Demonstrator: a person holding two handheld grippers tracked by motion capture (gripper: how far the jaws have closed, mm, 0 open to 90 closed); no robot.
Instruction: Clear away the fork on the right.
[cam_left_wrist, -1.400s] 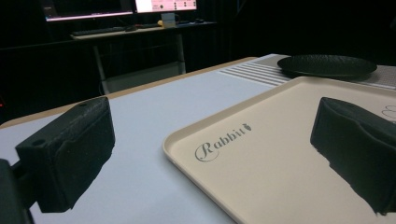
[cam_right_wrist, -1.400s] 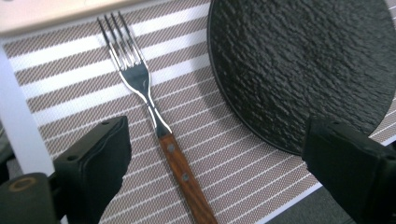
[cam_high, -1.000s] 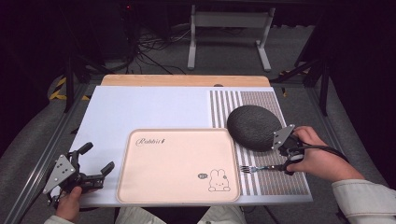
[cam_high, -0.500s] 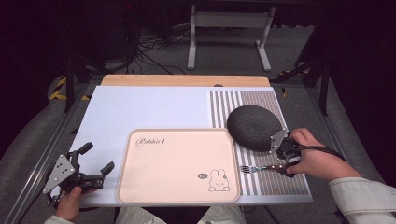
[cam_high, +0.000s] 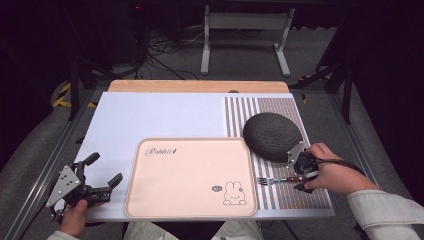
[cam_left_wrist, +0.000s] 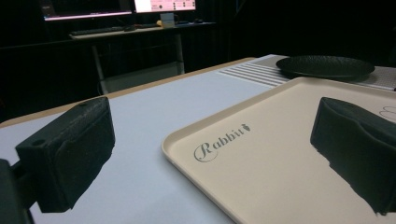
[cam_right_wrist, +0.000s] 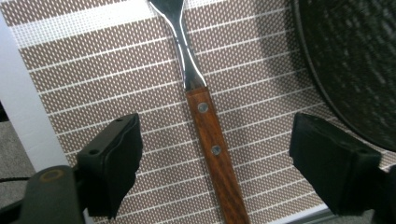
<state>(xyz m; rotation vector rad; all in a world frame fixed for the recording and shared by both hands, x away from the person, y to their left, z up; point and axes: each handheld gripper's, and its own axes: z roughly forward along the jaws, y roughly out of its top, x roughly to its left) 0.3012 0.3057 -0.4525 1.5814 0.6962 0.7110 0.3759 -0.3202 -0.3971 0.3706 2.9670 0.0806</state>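
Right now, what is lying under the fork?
The fork lies on the brown striped placemat, between the open right tongs. The mat's weave shows on both sides; the strip directly beneath the handle is covered.

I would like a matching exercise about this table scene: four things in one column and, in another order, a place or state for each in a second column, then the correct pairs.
Things:
1. fork
2. dark plate
3. tray
4. left gripper

Places or states:
A. open, at the table's near left corner
B. beige, with a rabbit drawing, in the middle near the person
C. on the striped mat, behind the fork
D. lies flat on the striped mat, wooden handle between the open jaws of the right gripper

Pairs: 1-D, 2-C, 3-B, 4-A
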